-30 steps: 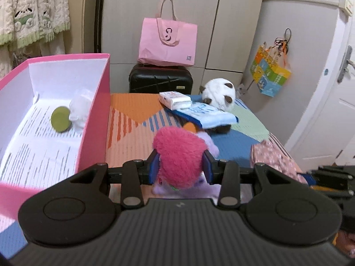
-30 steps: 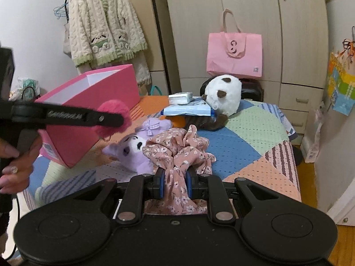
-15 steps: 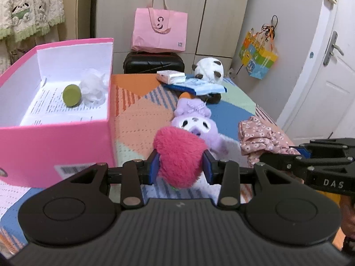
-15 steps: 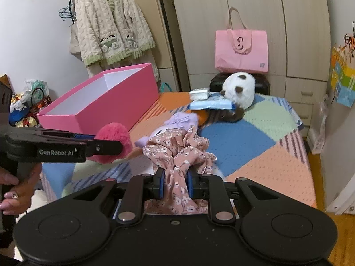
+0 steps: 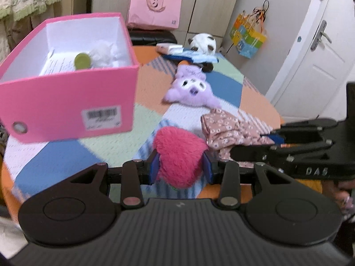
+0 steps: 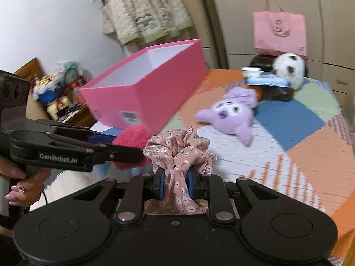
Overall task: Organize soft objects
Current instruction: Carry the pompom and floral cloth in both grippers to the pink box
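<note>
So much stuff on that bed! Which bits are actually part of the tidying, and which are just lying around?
Part of the job:
- fuzzy pink pom-pom, held in the left gripper
- floral scrunchie, held in the right gripper
- pink box
- purple plush toy
- white panda plush

Just lying about:
- pink tote bag
- hanging cardigan
- black suitcase

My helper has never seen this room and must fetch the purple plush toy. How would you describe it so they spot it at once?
Start at the patchwork bedspread with the open pink box on it. Right of the box, mid-bed, the purple plush toy lies loose, held by neither hand-held gripper. It is lilac with a white face and dark eye patches, unlike the white-and-brown panda plush farther back.
</note>
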{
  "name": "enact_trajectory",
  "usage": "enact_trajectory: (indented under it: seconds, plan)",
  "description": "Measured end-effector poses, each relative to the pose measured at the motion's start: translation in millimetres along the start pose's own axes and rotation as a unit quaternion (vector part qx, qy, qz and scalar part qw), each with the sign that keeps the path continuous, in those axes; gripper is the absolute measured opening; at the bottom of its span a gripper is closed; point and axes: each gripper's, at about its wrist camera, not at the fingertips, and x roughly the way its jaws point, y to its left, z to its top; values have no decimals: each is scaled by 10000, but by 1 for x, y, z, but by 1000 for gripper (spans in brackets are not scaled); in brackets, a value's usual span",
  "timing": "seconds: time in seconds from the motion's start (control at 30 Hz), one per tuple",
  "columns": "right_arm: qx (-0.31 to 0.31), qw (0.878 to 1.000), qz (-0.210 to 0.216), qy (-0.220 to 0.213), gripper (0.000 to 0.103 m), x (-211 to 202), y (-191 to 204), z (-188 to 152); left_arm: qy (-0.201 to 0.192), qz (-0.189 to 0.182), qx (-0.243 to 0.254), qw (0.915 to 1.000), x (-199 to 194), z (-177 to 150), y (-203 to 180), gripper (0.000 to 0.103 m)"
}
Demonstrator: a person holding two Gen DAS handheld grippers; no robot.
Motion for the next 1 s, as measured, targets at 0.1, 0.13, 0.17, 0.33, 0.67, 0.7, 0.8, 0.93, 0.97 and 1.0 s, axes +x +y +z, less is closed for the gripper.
enact_trajectory:
  seconds: [0.1,0.13,0.17,0.33,0.67,0.7,0.8,0.93,0.97,1.0]
  plan:
    - [-22,9992,353,158,25,3,11,5,193,-191,-204,9994,-17,-3,16,39]
    - [-13,9987,468,209,25,4,14,7,215,-259,-265,9991,-22,-1,21,39]
    - [3,9978,610,270,25,5,17,9,206,-256,-314,9990,-29,0,25,39]
    - [-87,9937,1035,412,25,13,38,27,-44,-44,-152,9999,-59,14,36,39]
    - [-774,9933,864,12,26,31,80,80,-740,120,3,9972,-70,47,63,39]
    - [-816,9932,825,-39,26,34,82,86,-770,95,-13,9970,-69,51,67,39]
    - [-887,9935,700,-118,26,43,85,103,-903,161,23,9958,-64,69,77,39]
    - [-1079,9928,422,-291,26,57,88,126,-1061,302,95,9939,-55,93,90,39]
    - [-1134,9923,379,-329,26,61,89,133,-1102,340,89,9933,-52,97,93,39]
    - [-1173,9919,326,-355,26,65,89,139,-1147,386,77,9926,-48,102,96,39]
